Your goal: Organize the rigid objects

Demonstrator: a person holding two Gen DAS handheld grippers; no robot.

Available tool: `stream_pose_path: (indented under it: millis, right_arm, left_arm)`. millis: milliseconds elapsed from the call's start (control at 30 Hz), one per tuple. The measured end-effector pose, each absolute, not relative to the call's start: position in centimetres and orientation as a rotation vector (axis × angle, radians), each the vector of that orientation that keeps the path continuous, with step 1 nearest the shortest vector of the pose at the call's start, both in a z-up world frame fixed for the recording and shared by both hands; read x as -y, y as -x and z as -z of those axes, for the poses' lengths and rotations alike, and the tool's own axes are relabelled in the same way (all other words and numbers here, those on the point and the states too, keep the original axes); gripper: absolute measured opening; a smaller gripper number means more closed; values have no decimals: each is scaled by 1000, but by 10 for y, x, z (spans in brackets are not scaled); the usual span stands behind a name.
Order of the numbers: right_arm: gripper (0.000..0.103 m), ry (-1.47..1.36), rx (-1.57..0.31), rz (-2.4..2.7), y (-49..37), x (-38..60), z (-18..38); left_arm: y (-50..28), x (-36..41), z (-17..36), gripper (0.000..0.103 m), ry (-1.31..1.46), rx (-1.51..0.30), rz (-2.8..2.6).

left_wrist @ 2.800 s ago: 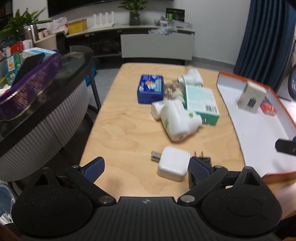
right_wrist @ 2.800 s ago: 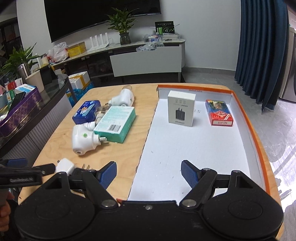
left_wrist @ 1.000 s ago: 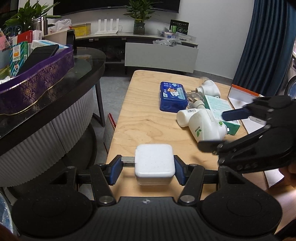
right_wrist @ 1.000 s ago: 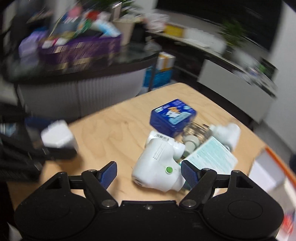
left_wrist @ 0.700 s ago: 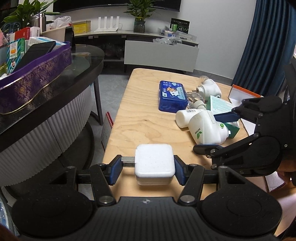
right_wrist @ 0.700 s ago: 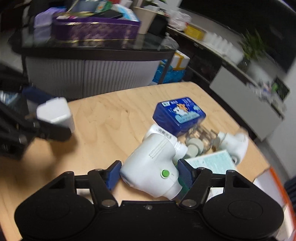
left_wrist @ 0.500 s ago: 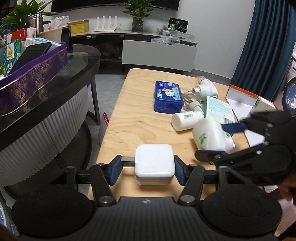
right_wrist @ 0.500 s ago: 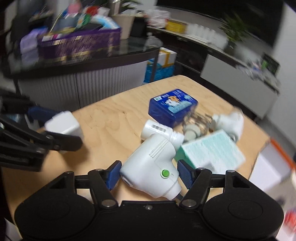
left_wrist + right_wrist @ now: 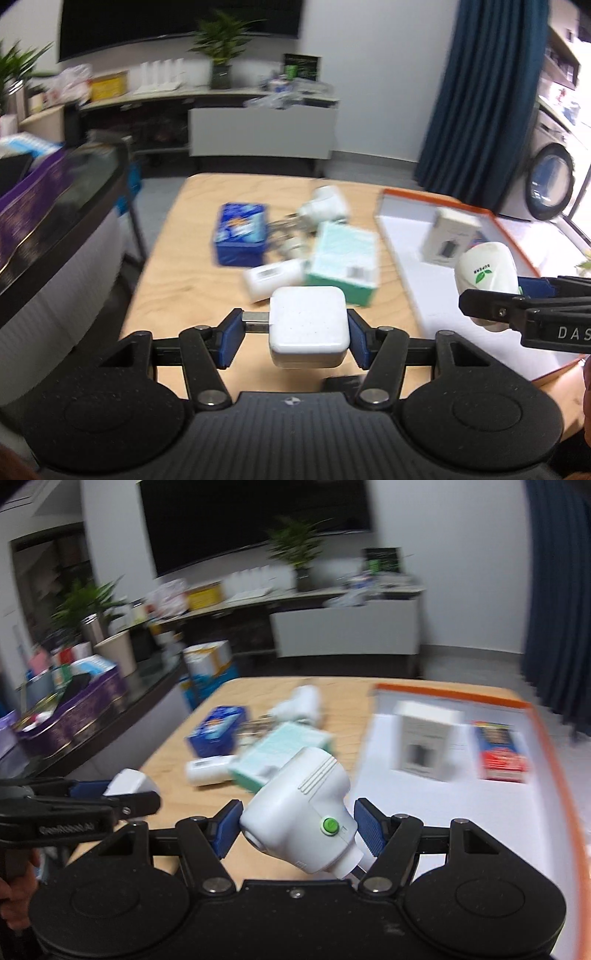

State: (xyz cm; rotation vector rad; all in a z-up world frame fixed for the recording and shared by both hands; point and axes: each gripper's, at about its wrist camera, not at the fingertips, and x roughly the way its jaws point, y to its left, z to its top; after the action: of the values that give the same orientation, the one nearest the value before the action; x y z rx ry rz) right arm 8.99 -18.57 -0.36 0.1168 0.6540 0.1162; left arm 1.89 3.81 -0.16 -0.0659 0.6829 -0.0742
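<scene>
Where clutter spreads, wooden table [image 9: 177, 254] beside orange-rimmed tray [image 9: 436, 197].

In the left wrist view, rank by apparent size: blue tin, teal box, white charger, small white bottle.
1. Teal box and white charger: look alike; the charger is held nearest the camera, so unsure.
2. Blue tin.
3. Small white bottle.

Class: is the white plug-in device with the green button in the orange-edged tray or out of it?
Out: the right gripper holds the white plug-in device above the table.

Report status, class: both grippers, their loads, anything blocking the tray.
Left gripper shut on charger. Right gripper shut on plug-in. Tray unobstructed.
</scene>
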Motion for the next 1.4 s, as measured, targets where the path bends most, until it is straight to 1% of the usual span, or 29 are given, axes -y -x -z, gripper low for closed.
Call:
stream_pose_path:
  millis: [267,567,767,1400]
  right_arm:
    - [80,-180,-619,65,-60,250,-6]
    - [80,-192,-571,140,-46,289,-15]
    - [80,-202,-561,142,-44,296,-14]
    - [80,-215,-564,131,-55,302,-13]
  left_arm:
    - [-43,35,-10,59,-3,-678,233]
    - [-68,93,-15,59,-4,-656,286]
    - [-72,108,-15,59,-14,-655,281]
    - [-72,111,-21,59,-10,-649,262]
